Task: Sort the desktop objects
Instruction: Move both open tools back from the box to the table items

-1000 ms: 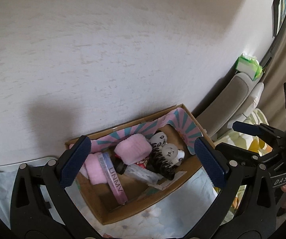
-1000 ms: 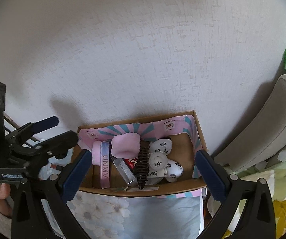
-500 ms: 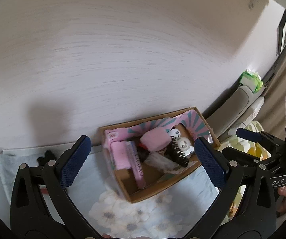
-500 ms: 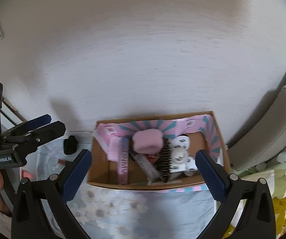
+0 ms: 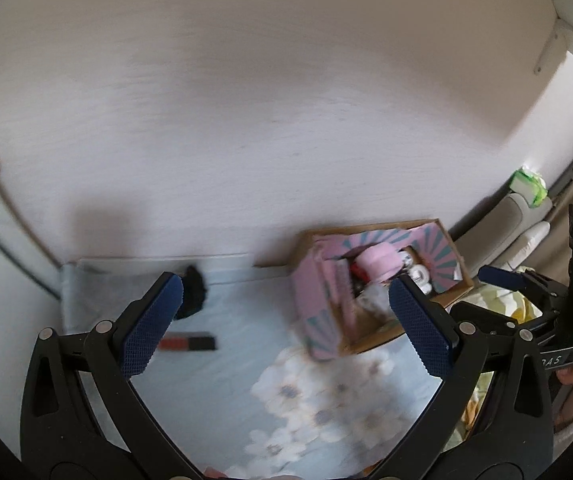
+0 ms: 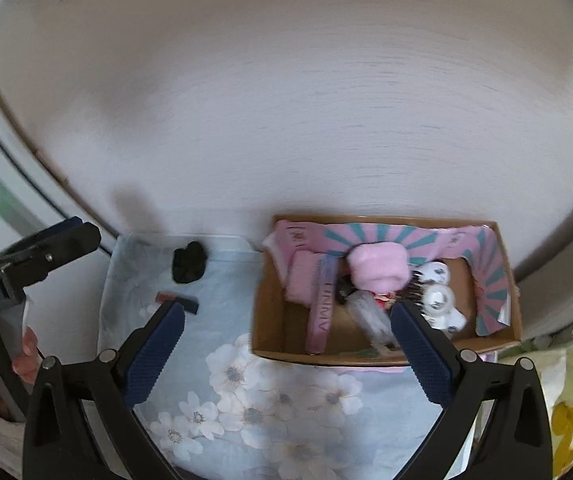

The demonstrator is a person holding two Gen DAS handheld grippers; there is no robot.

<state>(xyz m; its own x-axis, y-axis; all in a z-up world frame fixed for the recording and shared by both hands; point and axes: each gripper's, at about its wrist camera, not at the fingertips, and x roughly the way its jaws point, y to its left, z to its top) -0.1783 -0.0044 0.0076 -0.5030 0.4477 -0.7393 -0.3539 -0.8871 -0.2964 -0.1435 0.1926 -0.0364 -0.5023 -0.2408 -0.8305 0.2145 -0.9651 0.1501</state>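
A cardboard box (image 6: 282, 332) with a pink and teal lining stands on the floral cloth (image 6: 286, 404) against the wall. In it lie a pink fluffy roll (image 6: 378, 270), a pink tube (image 6: 322, 316), white balls (image 6: 438, 298) and a black clip (image 6: 416, 292). Left of the box lie a black lump (image 6: 189, 267) and a red and black stick (image 6: 177, 300). My right gripper (image 6: 286, 316) hangs open above the cloth in front of the box, holding nothing. My left gripper (image 5: 284, 300) is open and empty too, with the box (image 5: 374, 340) to its right and the stick (image 5: 188, 343) near its left finger.
A white wall runs behind the cloth. A grey chair back (image 5: 518, 216) with a green packet (image 5: 528, 186) on top stands to the right. A yellow patterned fabric (image 6: 566, 400) lies at the right edge. A hand (image 6: 26, 356) holds the left gripper (image 6: 82, 230).
Both grippers have drawn back from the box and swung left. The box now sits smaller and further right, and the black lump and the stick have come into view.
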